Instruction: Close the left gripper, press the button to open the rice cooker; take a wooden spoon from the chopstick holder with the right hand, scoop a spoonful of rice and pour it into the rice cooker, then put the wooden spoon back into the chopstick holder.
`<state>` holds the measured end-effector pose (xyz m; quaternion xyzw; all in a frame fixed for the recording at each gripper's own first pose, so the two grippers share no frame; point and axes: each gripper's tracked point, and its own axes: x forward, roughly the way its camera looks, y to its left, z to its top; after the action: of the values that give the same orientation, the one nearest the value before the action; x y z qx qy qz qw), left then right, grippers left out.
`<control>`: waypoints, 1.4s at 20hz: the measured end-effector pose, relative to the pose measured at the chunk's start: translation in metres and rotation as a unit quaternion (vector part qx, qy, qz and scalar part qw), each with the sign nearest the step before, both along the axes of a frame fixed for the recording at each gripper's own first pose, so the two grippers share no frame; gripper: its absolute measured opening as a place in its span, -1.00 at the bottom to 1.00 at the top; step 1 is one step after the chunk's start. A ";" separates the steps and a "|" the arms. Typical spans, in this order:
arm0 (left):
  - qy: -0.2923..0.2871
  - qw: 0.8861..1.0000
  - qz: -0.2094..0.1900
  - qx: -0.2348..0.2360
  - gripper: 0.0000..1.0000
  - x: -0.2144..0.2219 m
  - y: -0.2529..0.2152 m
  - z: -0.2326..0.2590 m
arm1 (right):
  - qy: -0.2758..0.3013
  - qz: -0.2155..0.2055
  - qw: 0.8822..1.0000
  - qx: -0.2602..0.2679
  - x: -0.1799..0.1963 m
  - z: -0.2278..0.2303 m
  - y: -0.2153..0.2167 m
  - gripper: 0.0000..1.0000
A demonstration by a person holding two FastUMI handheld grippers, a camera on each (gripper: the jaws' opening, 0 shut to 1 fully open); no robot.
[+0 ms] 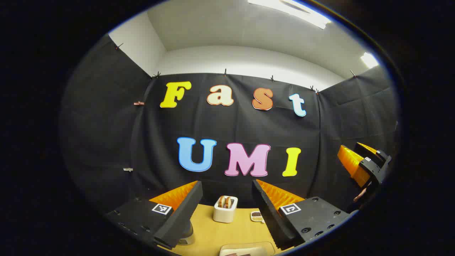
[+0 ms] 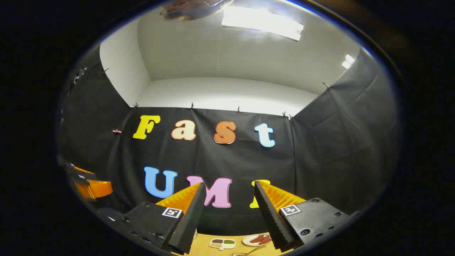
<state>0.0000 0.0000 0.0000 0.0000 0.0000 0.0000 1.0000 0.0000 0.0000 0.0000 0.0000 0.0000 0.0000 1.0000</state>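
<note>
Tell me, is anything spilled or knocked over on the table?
Nothing stands out. On the table the white holder stands upright with its wooden utensils inside, and the small divided dish and the plate sit flat with no spill around them. Both the left gripper and the right gripper are open, holding nothing.

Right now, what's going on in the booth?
Nothing is held yet. The left gripper and right gripper both hover open and empty above the wooden table, aimed mostly at the booth wall. In the left gripper view a white holder with brown utensils stands ahead between the fingers. In the right gripper view, small dishes lie below.
</note>
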 end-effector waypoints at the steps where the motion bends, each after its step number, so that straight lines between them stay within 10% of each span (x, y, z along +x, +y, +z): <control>1: -0.005 1.000 0.001 -0.002 0.89 -0.002 0.002 0.000 | 0.012 -0.002 1.000 -0.006 -0.005 -0.004 0.000 0.69; 11: 0.003 1.000 -0.004 0.004 0.84 -0.011 0.013 -0.012 | 0.178 0.021 0.983 -0.046 -0.025 -0.088 0.030 0.69; 28: 0.026 0.999 0.043 0.006 0.80 -0.021 0.062 -0.033 | 0.207 0.081 0.975 -0.026 -0.017 -0.101 0.093 0.70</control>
<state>-0.0209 0.0622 -0.0329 0.0064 0.0259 0.0427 0.9987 -0.0170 0.0933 -0.1010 -0.0262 0.2075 0.0807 0.9746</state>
